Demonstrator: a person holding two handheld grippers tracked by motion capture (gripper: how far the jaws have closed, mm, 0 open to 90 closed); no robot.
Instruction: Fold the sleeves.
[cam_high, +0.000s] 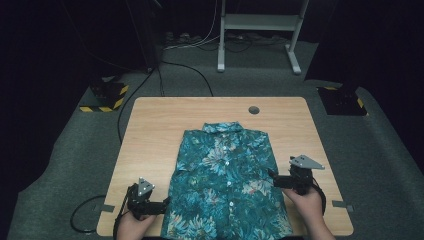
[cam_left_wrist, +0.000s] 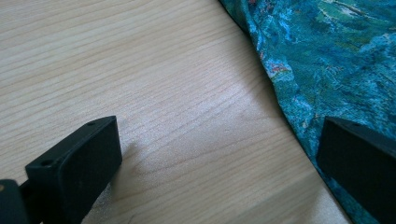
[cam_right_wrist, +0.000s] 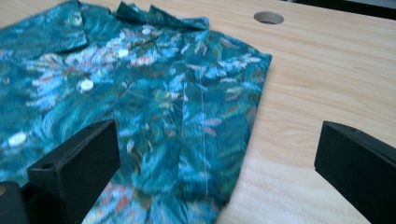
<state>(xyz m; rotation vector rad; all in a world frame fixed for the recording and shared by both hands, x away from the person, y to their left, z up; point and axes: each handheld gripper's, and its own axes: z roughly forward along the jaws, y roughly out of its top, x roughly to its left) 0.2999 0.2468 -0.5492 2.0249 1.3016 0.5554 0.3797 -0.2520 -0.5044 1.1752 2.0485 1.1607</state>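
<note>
A teal floral button-up shirt lies flat on the wooden table, front up, collar toward the far side, sleeves folded in. My left gripper sits low at the shirt's lower left edge, open, with bare wood between its jaws and the shirt's edge under the right jaw. My right gripper is at the shirt's right side, open, straddling the shirt's folded right edge. White buttons run down the front of the shirt.
A round cable hole sits in the table near its far edge. Bare wood surrounds the shirt on the left, right and far sides. Grey carpet, cables and a white stand lie beyond the table.
</note>
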